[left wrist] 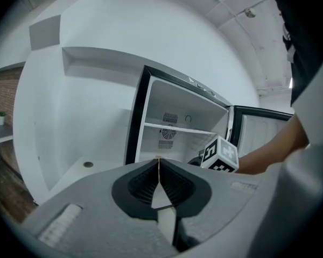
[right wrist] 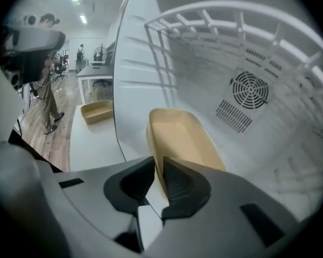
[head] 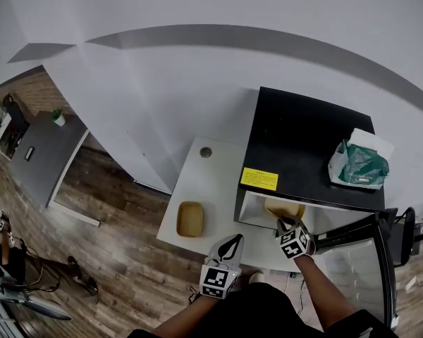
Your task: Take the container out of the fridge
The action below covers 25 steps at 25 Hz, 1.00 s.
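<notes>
A tan container (right wrist: 185, 138) lies on the floor of the open white-lined fridge (right wrist: 269, 144); from the head view it shows just inside the opening (head: 285, 208). My right gripper (right wrist: 158, 163) reaches into the fridge, and its jaws are pinched on the container's near rim. In the head view that gripper (head: 294, 239) sits at the fridge mouth. My left gripper (head: 225, 255) hangs over the front edge of the white table, shut with nothing in it, its tips touching (left wrist: 159, 160).
A second tan container (head: 189, 219) sits on the white table (head: 211, 174) left of the black-topped fridge (head: 303, 139). The fridge door (head: 359, 259) stands open at the right. A green and white bag (head: 358, 162) rests on the fridge top. A wire shelf (right wrist: 231, 31) spans above the container.
</notes>
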Tool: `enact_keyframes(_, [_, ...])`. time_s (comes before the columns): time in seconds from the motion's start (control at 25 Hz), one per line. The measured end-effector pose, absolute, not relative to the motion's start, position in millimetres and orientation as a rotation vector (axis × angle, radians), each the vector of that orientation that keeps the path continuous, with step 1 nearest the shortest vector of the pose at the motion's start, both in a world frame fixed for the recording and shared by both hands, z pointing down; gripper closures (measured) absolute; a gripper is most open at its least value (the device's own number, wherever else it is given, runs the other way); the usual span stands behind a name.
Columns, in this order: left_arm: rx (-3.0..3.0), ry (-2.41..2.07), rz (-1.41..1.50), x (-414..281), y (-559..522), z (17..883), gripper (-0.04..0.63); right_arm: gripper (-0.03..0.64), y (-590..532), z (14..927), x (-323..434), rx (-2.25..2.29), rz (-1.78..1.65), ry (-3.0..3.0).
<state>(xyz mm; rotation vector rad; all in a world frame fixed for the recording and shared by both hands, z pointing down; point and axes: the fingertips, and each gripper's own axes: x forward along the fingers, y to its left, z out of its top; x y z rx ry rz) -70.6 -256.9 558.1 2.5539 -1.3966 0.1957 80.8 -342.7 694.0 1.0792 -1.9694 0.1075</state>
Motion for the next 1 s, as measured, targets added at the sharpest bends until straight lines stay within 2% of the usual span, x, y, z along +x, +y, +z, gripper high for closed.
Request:
enact_keyframes(0.52, [2.640,-1.233,0.145,-45,-265,547,0.578,0.569,-297,615,98,1.298,0.112,-2.026])
enact_keyframes(1.0, [2.680,-1.128,0.137,-26,-264,544,0.578,0.571,-257,582,113,1.482,0.304,-2.124])
